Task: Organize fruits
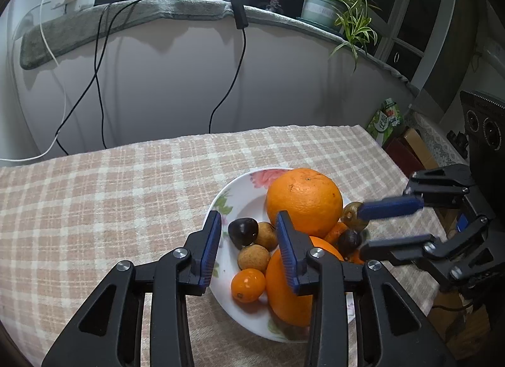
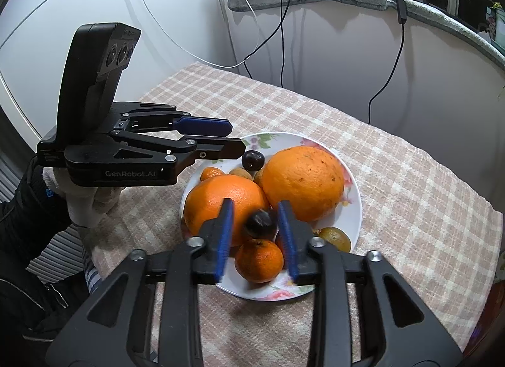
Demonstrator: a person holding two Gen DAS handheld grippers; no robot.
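A white floral plate point(image 1: 221, 272) point(image 2: 355, 209) on the checked tablecloth holds two big oranges point(image 1: 303, 201) point(image 2: 303, 182), small oranges point(image 2: 258, 259), dark round fruits point(image 1: 242, 230) point(image 2: 251, 159), brown longans point(image 1: 253, 258) and a greenish-brown fruit point(image 2: 334, 237). My left gripper point(image 1: 247, 225) is open and empty above the plate's left side; it also shows in the right wrist view point(image 2: 236, 136). My right gripper point(image 2: 255, 212) is open over the plate's near side, with a dark fruit point(image 2: 261, 224) between its jaws, not clamped; it also shows in the left wrist view point(image 1: 363, 225).
The checked tablecloth point(image 1: 110, 193) covers the table, which ends near a white wall with hanging cables point(image 1: 98, 82). A grey-covered ledge point(image 1: 176, 8) carries a potted plant point(image 1: 331, 3). Boxes and a black device point(image 1: 483, 127) stand at the right.
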